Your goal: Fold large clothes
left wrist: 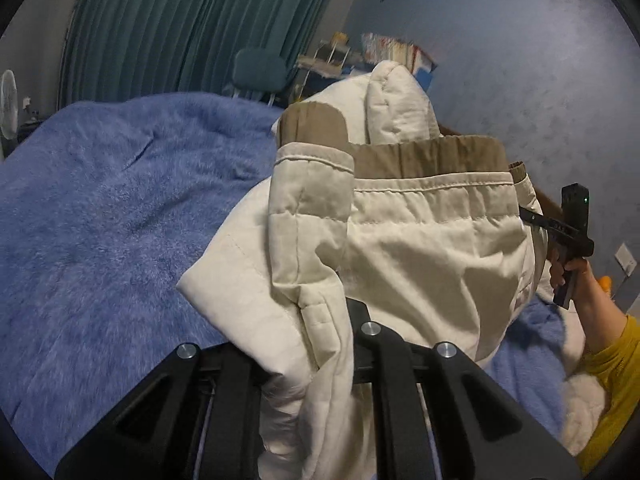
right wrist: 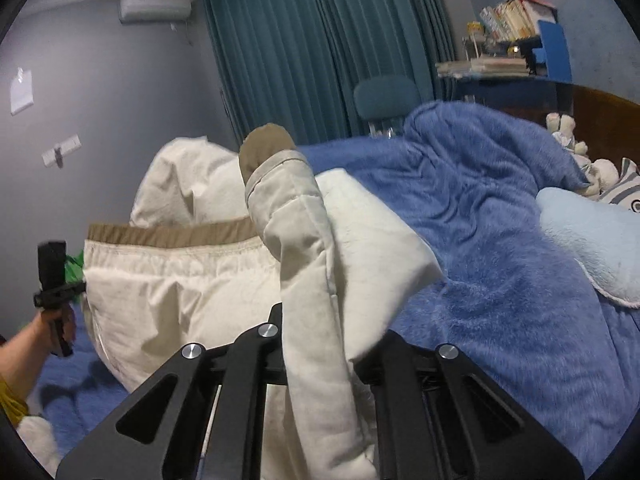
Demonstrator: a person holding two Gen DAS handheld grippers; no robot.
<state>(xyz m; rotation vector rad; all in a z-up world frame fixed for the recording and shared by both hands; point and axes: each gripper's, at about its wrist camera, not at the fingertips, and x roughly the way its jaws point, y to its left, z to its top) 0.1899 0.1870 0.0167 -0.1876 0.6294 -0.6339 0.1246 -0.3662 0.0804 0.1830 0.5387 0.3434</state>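
A cream padded jacket (left wrist: 420, 248) with a tan hem band (left wrist: 424, 156) hangs stretched between both grippers, lifted off the blue fuzzy blanket (left wrist: 100, 220). My left gripper (left wrist: 332, 320) is shut on one edge of it, and the cloth spills over its fingers. The right gripper (left wrist: 572, 232) shows at the jacket's far side, held by a hand in a yellow sleeve. In the right wrist view the jacket (right wrist: 192, 280) drapes over my right gripper (right wrist: 316, 328), which is shut on a cream fold. The left gripper (right wrist: 52, 280) holds the opposite end there.
The blue blanket (right wrist: 480, 240) covers the bed. A pale blue pillow (right wrist: 592, 232) and soft toys (right wrist: 576, 148) lie near the headboard. Teal curtains (right wrist: 320, 40), a chair (right wrist: 384, 100) and a shelf of books (right wrist: 516, 20) stand behind the bed.
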